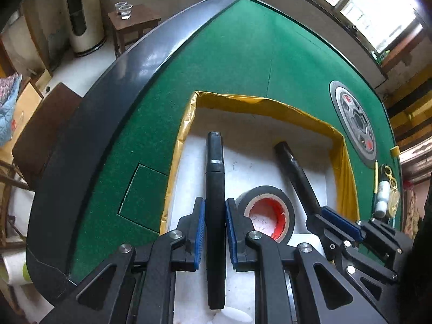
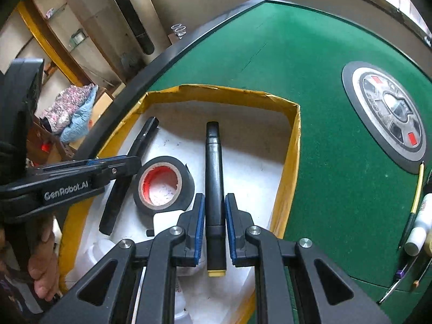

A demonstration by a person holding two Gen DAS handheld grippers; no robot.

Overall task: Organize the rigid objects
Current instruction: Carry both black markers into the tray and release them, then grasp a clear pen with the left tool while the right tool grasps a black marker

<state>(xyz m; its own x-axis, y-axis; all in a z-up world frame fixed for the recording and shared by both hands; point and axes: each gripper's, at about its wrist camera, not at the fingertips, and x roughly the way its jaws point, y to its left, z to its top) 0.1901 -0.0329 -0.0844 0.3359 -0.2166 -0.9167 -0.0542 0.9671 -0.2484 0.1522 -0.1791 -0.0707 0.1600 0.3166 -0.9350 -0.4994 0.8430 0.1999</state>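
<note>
I have a black marker in each gripper, both poised over the open box (image 1: 337, 145) with the yellow taped rim that sits on the green worktop (image 1: 243, 54). The left gripper (image 1: 215, 216) is clenched on the left marker (image 1: 214, 162), pads pressing its barrel about midway. The right gripper (image 2: 215, 216) is clenched on the right marker (image 2: 214, 162), nearer its yellow-tipped tail end. Between the two, on the white floor of the box, lies a roll of black tape (image 2: 163, 183).

I judge the markers light and stiff, with smooth plastic barrels that could slide or pivot in the pads. The left hold looks balanced; the right is taken towards one end, so it may swing when I let go. The roll should be light and firm, best pinched across its wall.
</note>
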